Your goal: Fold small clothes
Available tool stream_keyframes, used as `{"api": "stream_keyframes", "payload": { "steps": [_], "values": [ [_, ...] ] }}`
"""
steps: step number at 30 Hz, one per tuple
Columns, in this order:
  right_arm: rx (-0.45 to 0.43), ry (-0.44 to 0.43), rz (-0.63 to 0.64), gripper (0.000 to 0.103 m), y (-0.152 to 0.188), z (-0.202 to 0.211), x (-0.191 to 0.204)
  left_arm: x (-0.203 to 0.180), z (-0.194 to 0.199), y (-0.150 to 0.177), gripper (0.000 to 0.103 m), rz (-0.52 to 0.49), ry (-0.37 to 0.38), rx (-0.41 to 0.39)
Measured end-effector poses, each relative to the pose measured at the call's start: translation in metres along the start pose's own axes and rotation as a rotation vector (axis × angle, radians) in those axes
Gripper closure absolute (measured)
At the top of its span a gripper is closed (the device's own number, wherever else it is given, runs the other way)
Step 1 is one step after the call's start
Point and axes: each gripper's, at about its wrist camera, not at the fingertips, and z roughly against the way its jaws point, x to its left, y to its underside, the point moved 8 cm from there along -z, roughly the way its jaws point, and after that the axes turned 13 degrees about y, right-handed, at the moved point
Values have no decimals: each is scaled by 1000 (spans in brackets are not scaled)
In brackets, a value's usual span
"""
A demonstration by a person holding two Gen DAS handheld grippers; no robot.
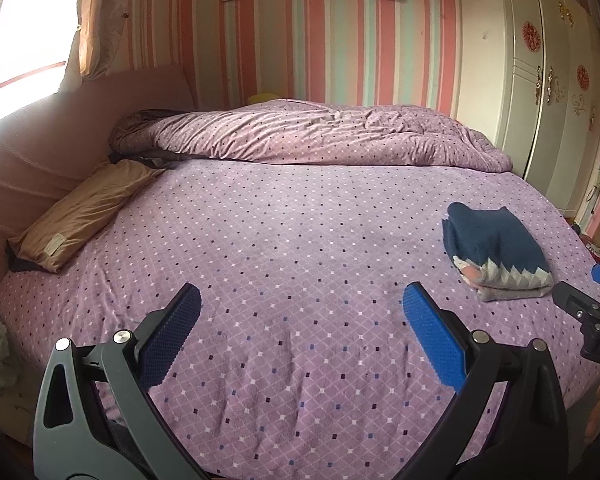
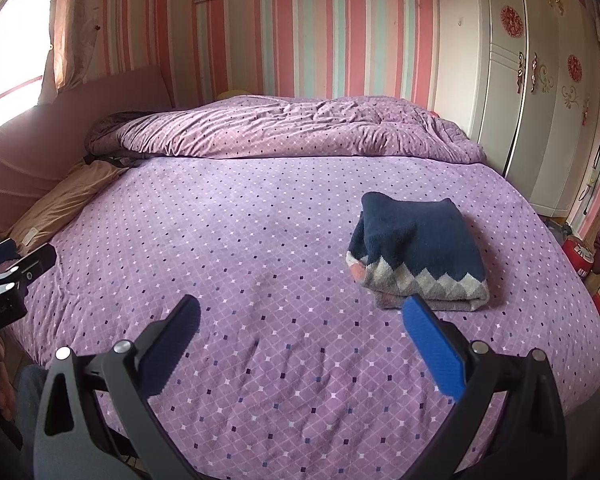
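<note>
one folded sweater [image 2: 418,250], navy with grey zigzag hem, right of centre on the bed [image 2: 260,240]; it looks finished and set aside. my two grippers: left gripper [image 1: 302,322] and right gripper [image 2: 300,326], both spread wide and empty, low centre of each view. one tan pillow [image 1: 80,212], left edge.

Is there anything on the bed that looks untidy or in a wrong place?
Nothing much. The navy sweater lies folded on the purple sheet. Only the duvet is bunched along the far side. Both the left gripper and right gripper are open and empty.
</note>
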Motion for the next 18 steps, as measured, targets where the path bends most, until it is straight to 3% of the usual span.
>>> {"api": "stream_keyframes", "payload": {
  "steps": [10,18],
  "values": [
    [7,0,6,2,1,-1,2,-9,3,-5,3,-42,12,-21],
    [3,1,4,2,0,-2,2,-5,1,-4,3,-18,27,-13]
  ]
}}
